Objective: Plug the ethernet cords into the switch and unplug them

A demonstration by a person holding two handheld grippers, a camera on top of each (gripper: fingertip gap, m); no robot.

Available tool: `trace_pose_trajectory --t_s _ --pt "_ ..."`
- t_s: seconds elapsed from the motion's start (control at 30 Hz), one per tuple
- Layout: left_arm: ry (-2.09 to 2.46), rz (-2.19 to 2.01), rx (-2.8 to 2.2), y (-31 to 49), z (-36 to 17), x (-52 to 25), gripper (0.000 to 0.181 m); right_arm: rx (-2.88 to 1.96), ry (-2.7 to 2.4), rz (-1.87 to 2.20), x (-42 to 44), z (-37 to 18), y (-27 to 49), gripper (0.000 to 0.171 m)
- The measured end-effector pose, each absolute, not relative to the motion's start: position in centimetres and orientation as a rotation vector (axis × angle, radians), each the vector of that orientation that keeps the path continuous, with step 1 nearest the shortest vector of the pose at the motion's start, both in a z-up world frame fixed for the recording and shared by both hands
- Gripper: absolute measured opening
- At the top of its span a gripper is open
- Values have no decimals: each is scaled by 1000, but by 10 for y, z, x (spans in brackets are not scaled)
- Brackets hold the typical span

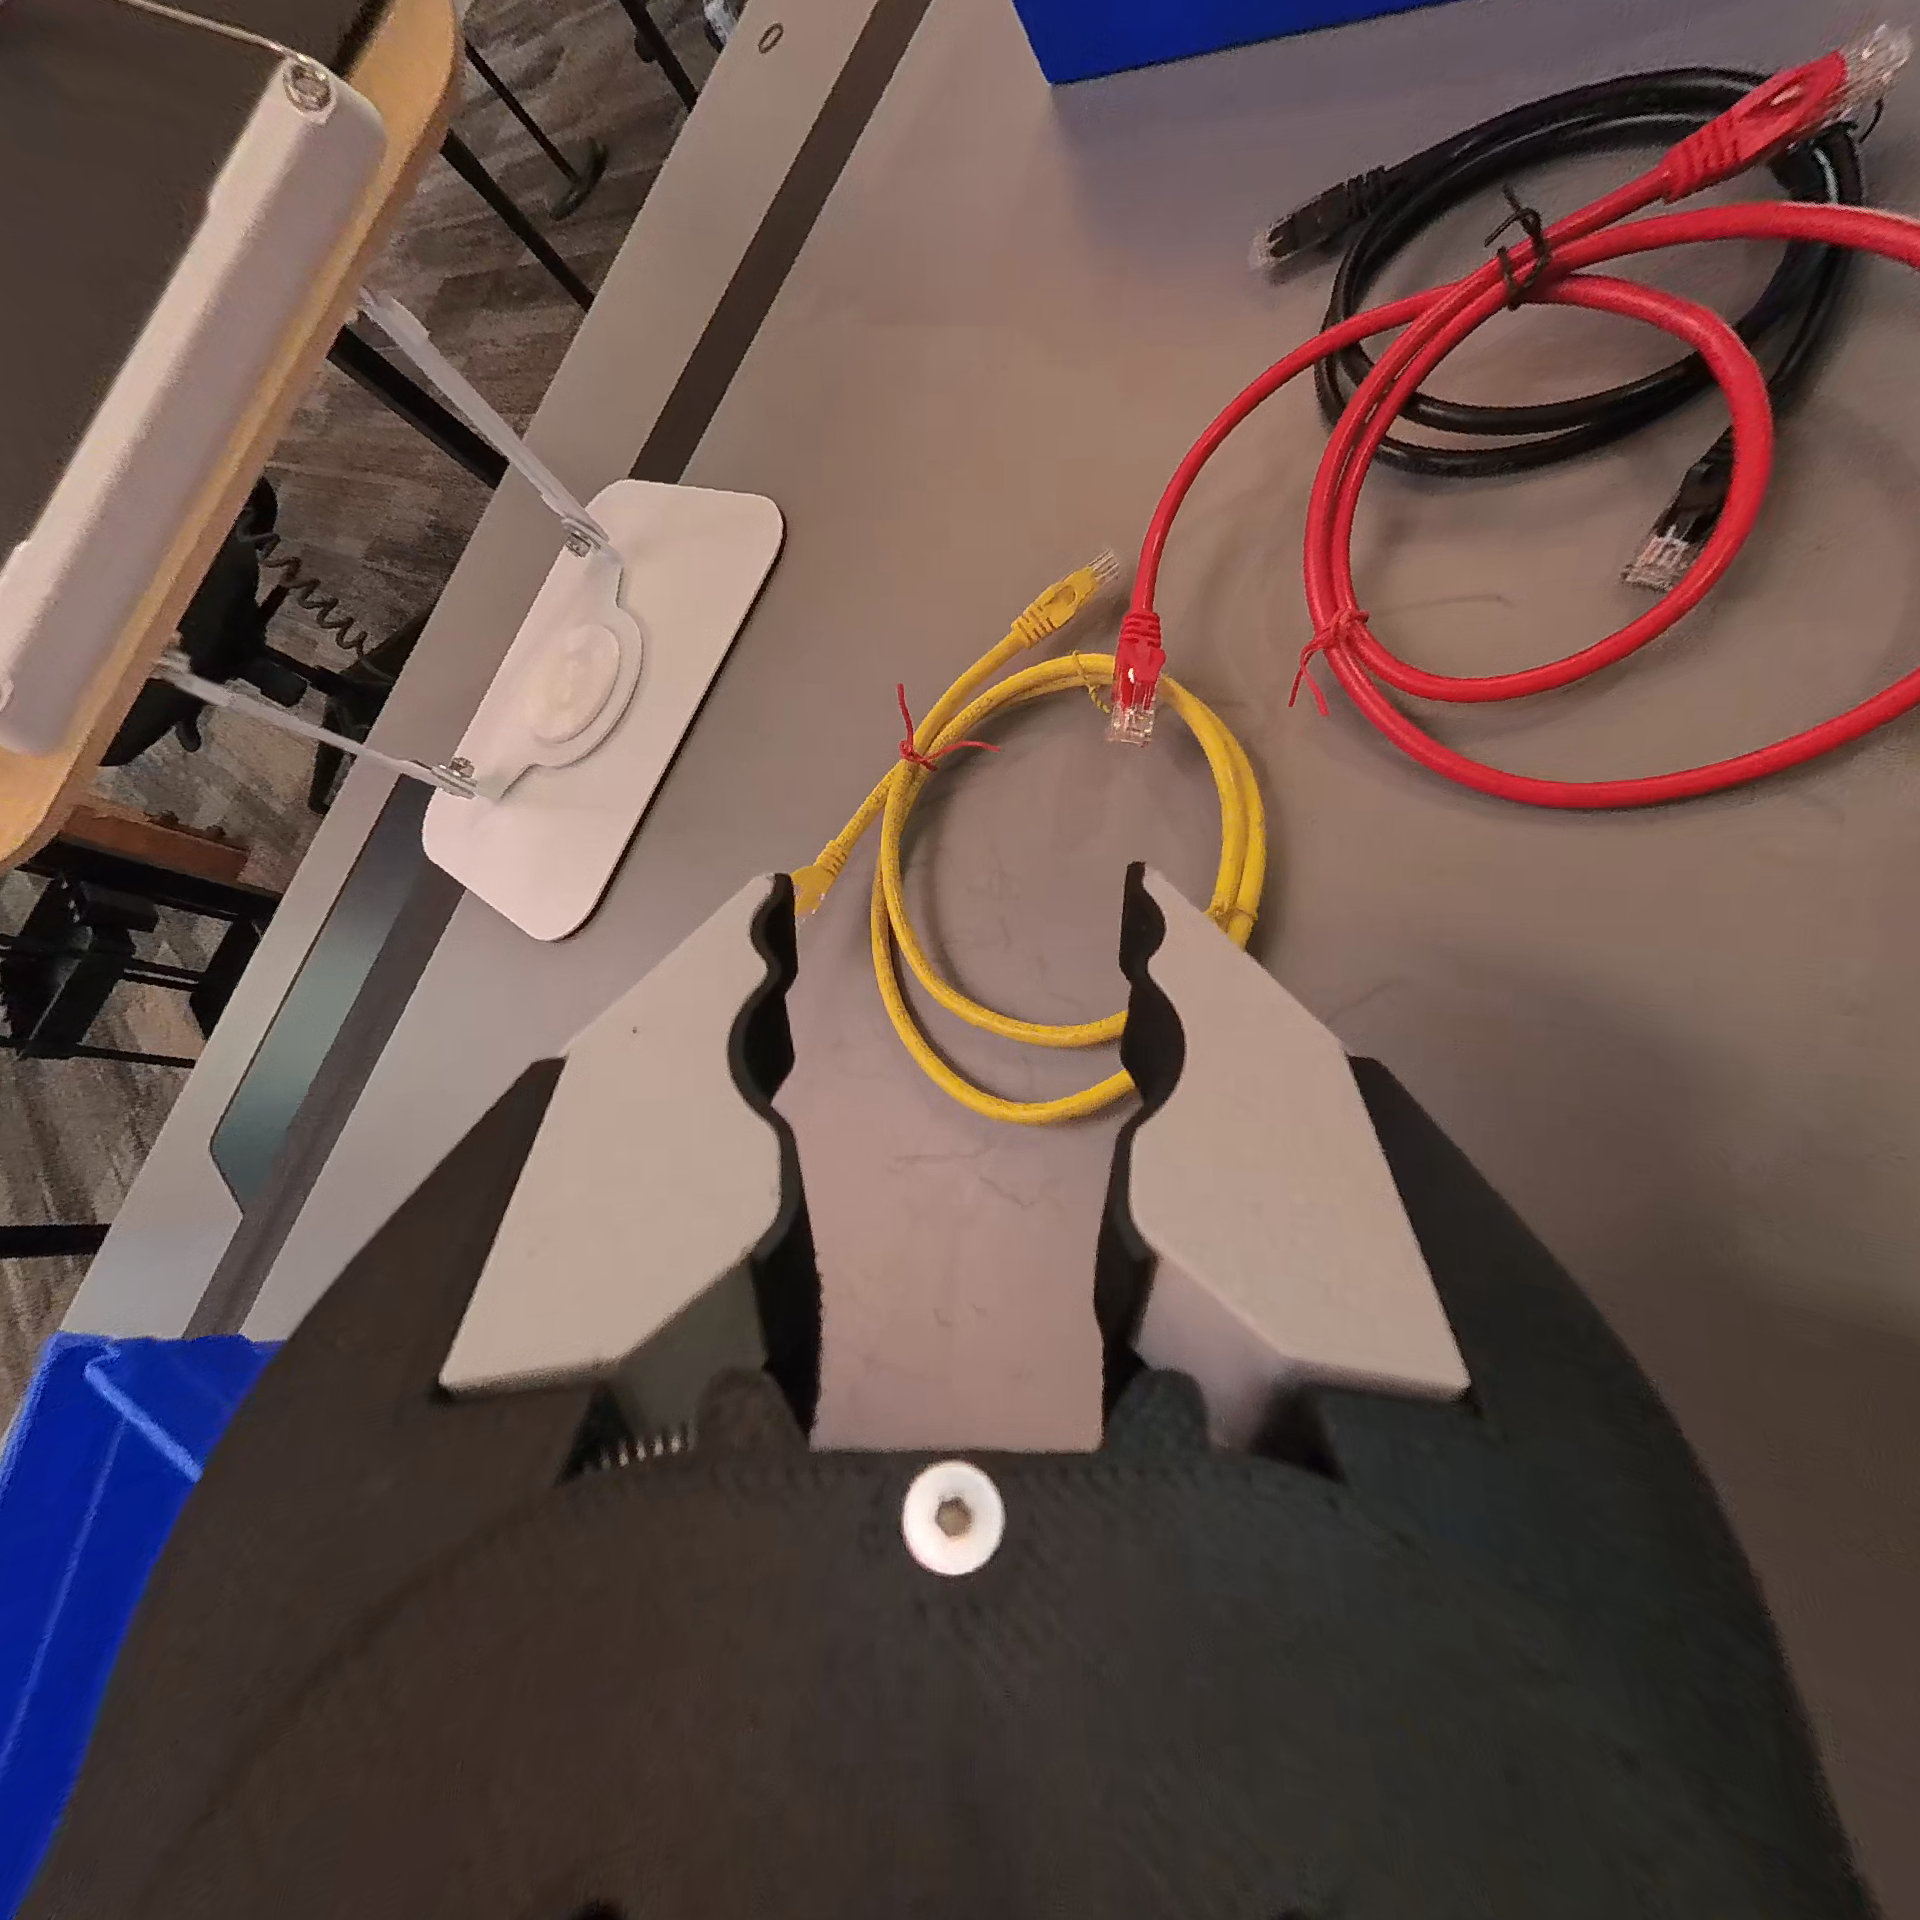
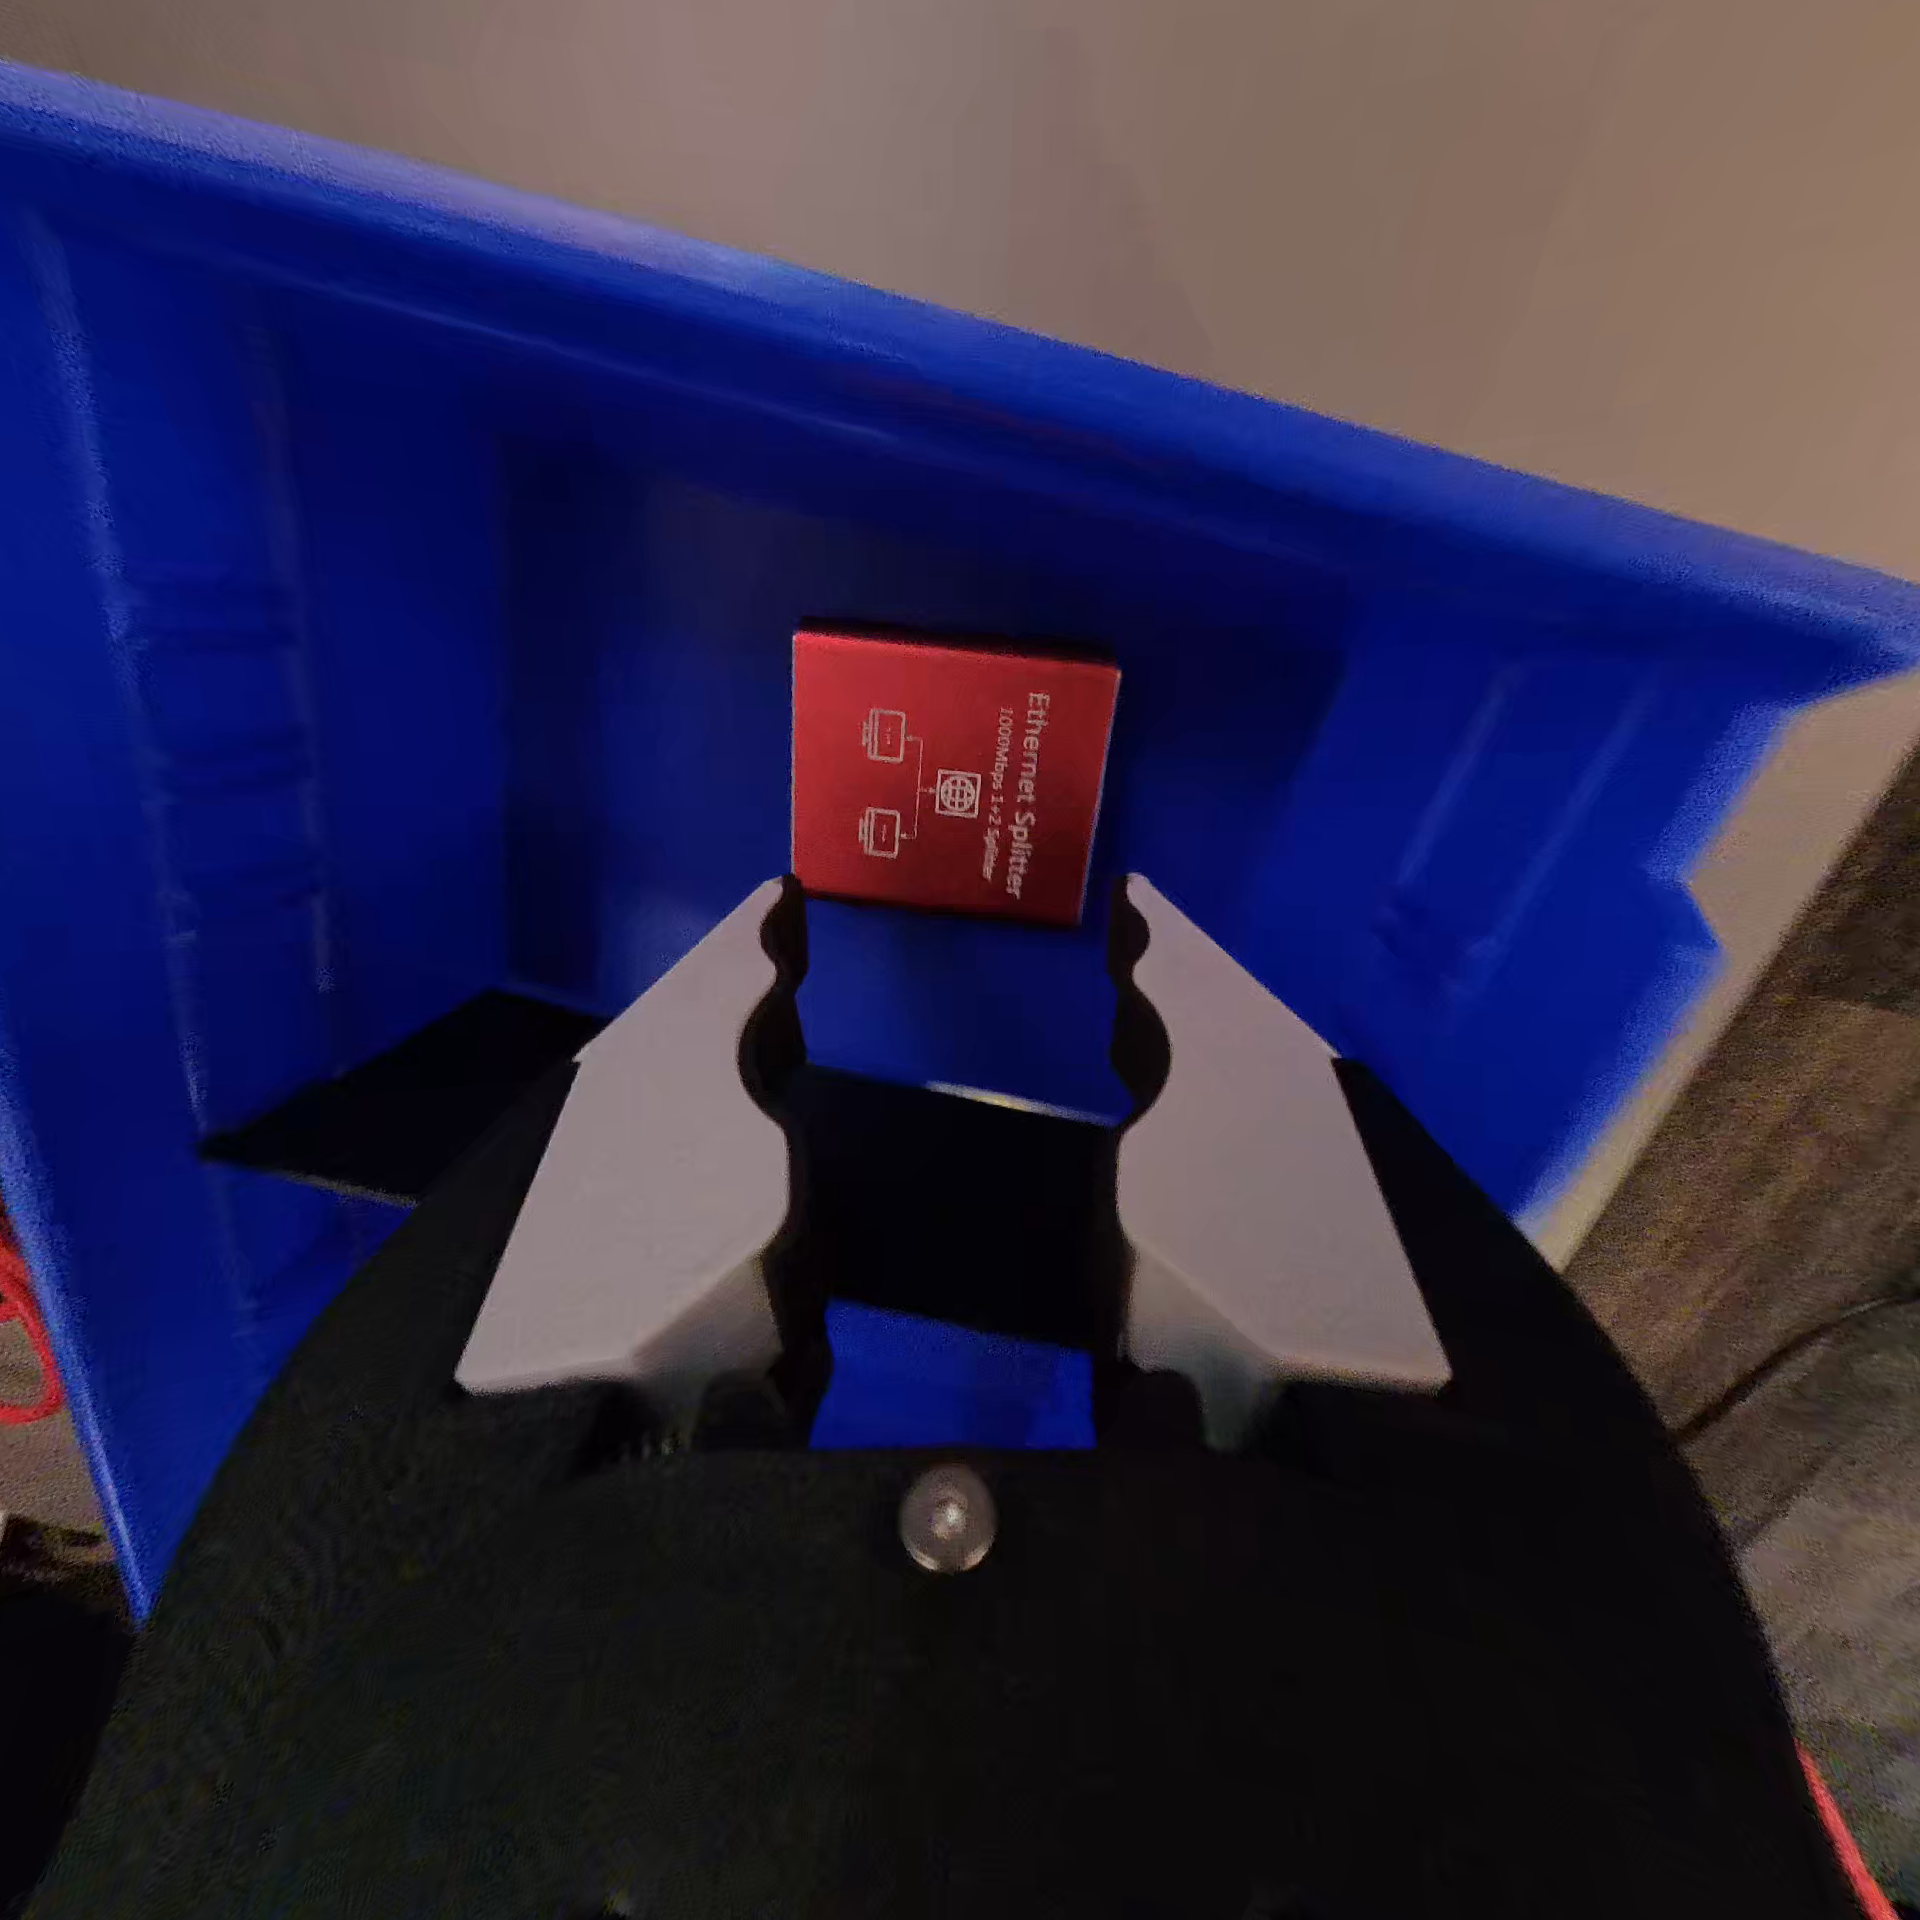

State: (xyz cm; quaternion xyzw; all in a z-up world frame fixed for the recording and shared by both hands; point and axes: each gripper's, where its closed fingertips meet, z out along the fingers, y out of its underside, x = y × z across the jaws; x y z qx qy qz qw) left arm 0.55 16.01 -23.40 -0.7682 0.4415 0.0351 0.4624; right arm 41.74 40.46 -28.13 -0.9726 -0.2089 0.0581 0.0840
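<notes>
In the left wrist view a coiled yellow ethernet cord lies on the grey table just ahead of my left gripper, which is open and empty above it. A red cord and a black cord lie coiled farther right. One red plug rests on the yellow coil. In the right wrist view a small red switch lies inside a blue bin. My right gripper is open and empty, its tips just short of the switch.
A white stand base with thin metal legs sits at the table's left edge. A blue bin corner shows at lower left and another blue piece at the top. A flat black item lies in the bin. My right gripper is the nearer one to the blue piece: about 12 cm, against 35 cm.
</notes>
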Motion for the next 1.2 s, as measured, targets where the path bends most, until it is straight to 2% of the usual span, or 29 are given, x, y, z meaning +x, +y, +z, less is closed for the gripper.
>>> trace_pose_trajectory --t_s 0.13,0.23,0.3,0.37,0.43,0.6,0.67,0.7,0.77,0.8,1.0,1.2 --pt "1044 62 -1911 153 -233 2 60 -2665 -754 72 395 -220 385 50" --pt "1010 34 -1928 148 -235 1 59 -2432 -1044 163 326 -184 332 48" --pt "1008 30 -1933 147 -238 1 59 -2271 -1317 257 268 -181 282 47" --pt "1022 45 -1938 147 -243 1 59 -2135 -1537 228 227 -197 243 45" --pt "1038 52 -1939 146 -248 2 59 -2146 -1661 217 205 -228 214 50" --pt "1063 57 -1927 142 -252 4 59 -2363 -1692 196 197 -295 189 44" --pt "1069 53 -1917 142 -251 6 59 -2389 -1663 262 191 -304 185 35" --pt "1072 54 -1915 142 -251 6 59 -2397 -1650 251 191 -307 186 24" --pt "1072 52 -1914 142 -252 6 59 -2399 -1617 260 190 -309 189 12" --pt "1072 50 -1915 142 -252 5 59 -2398 -1601 294 188 -307 188 11" --pt "1041 42 -1915 145 -249 -1 58 -2308 -1485 426 184 -255 188 9" --pt "1031 50 -1920 147 -250 -5 58 -2127 -1257 484 212 -152 208 9"
